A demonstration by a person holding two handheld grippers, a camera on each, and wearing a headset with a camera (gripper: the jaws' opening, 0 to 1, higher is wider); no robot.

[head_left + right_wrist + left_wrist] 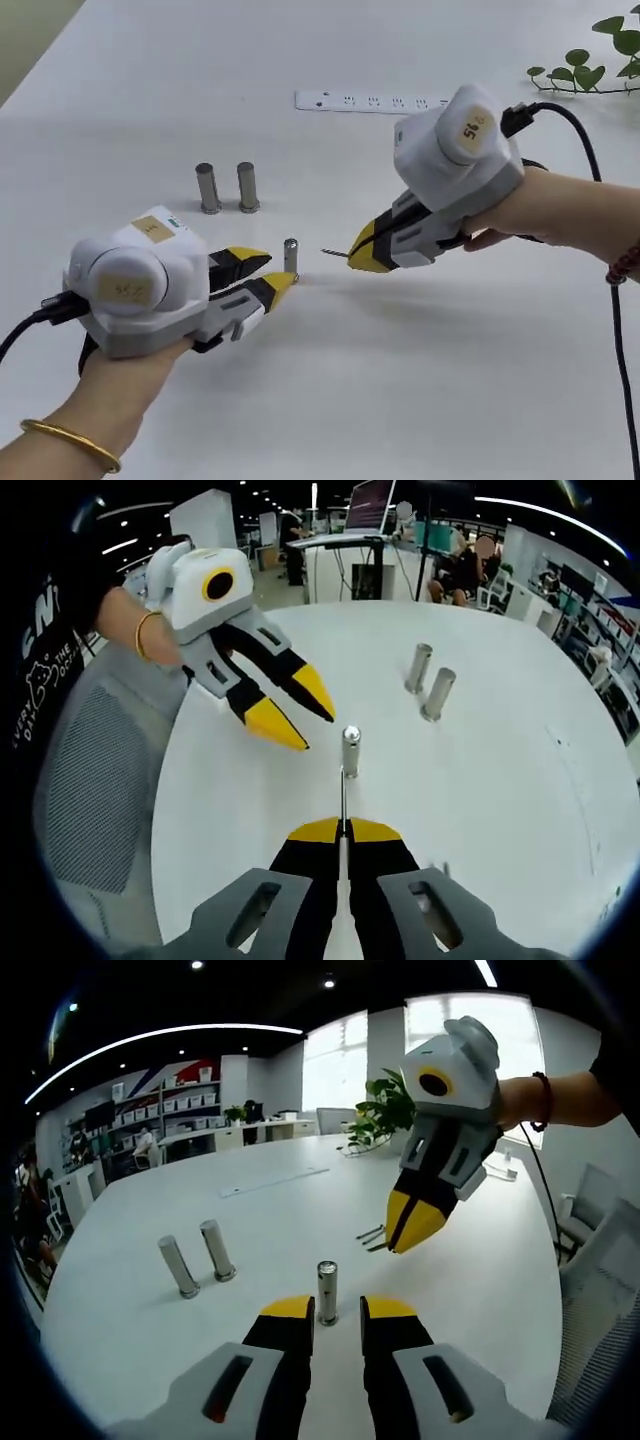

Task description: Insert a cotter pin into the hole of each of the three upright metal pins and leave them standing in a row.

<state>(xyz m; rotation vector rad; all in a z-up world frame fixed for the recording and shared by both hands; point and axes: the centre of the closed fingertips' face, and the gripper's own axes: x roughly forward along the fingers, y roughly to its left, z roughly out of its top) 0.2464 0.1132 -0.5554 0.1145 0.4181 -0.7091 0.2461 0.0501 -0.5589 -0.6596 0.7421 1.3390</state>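
Note:
Three upright metal pins stand on the white table. The near pin (291,257) stands alone; two more (208,188) (248,187) stand side by side behind it to the left. My left gripper (262,272) is open, and the near pin (327,1292) stands just beyond the gap between its yellow tips. My right gripper (358,256) is shut on a thin cotter pin (335,252), whose free end points at the near pin from the right, a short way off. In the right gripper view the cotter pin (342,795) lines up with the near pin (350,750).
A white power strip (370,101) lies at the back of the table, and a potted plant (600,60) trails at the far right. Black cables run from both grippers. An office with desks and people lies beyond the table.

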